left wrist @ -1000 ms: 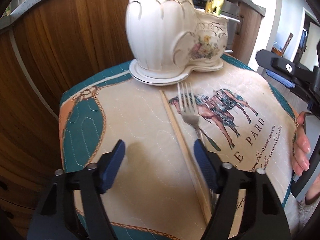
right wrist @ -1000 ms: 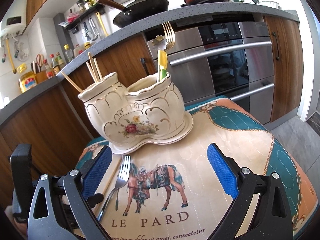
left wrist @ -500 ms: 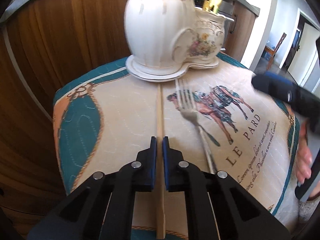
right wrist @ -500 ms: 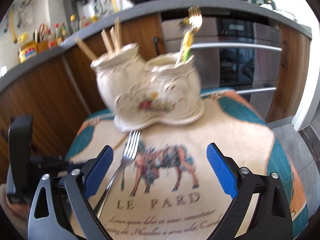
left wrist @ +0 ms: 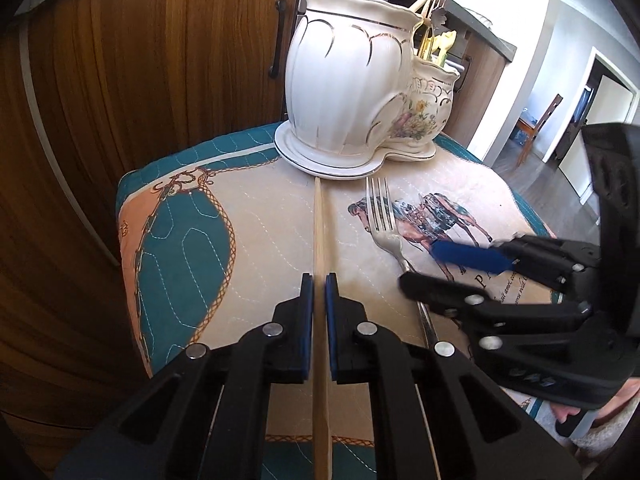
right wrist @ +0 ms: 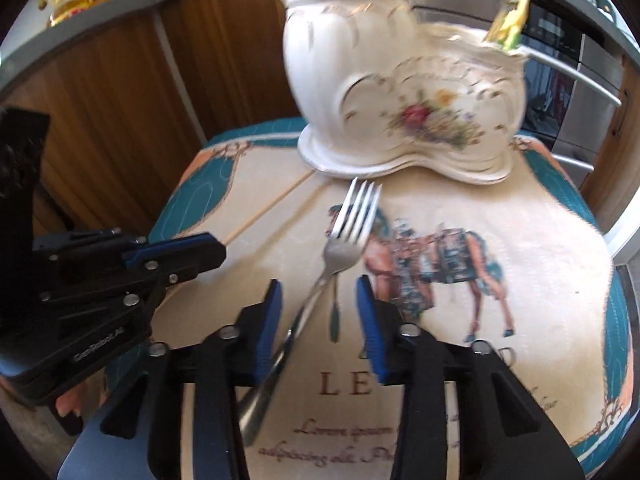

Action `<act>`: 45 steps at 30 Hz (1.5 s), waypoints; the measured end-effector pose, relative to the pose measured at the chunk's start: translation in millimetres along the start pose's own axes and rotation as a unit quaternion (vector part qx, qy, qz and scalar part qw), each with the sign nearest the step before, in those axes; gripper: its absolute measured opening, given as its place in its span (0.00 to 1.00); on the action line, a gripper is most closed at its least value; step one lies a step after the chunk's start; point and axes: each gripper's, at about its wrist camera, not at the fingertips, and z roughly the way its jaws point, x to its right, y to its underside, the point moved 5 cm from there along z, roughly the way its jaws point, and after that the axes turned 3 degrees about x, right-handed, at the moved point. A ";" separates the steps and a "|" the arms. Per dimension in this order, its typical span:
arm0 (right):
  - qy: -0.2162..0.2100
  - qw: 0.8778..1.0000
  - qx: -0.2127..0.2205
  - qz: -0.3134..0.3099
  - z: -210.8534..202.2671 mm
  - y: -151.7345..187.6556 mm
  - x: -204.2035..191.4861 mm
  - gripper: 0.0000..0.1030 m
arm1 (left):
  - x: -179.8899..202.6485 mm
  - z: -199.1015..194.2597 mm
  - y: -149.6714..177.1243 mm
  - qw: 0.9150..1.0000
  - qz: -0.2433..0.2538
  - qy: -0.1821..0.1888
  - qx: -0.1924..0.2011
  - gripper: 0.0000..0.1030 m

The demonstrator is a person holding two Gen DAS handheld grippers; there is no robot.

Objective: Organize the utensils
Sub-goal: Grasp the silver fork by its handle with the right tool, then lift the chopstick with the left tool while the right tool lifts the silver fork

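A wooden chopstick (left wrist: 320, 232) lies on the mat, and my left gripper (left wrist: 319, 284) is shut on its middle. The silver fork (right wrist: 352, 216) lies beside it, tines toward the holder. My right gripper (right wrist: 318, 284) straddles the fork's handle. Its jaws are closing, a gap still showing on the right side. The left wrist view shows the fork (left wrist: 382, 220) and the right gripper (left wrist: 419, 264) over its neck. The white ceramic two-pot holder (left wrist: 344, 80) (right wrist: 400, 92) stands at the mat's far end, with chopsticks in the larger pot and cutlery in the smaller.
A quilted mat (right wrist: 500, 208) with a horse print and teal border covers a small surface. Dark wooden cabinets (left wrist: 160, 80) rise close behind and to the left. An oven (right wrist: 580, 80) stands behind on the right. The floor drops away past the mat's edges.
My left gripper closed on the chopstick and has stayed shut. My right gripper swung down and left over the fork, and its jaws narrowed around the handle.
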 end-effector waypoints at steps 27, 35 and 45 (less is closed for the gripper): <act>0.040 0.997 -0.049 -0.044 -16.3 19.6 42.1 0.14 | 22.5 14.1 13.8 0.998 0.047 0.018 -0.043 0.06; 0.011 1.000 -0.001 -0.017 -27.8 16.9 48.8 0.06 | 26.6 7.8 12.3 0.997 0.065 0.007 -0.038 0.06; -0.019 0.983 0.183 -0.005 -99.1 -14.1 60.1 0.06 | 50.3 -59.8 -22.9 0.992 0.081 0.035 0.090 0.06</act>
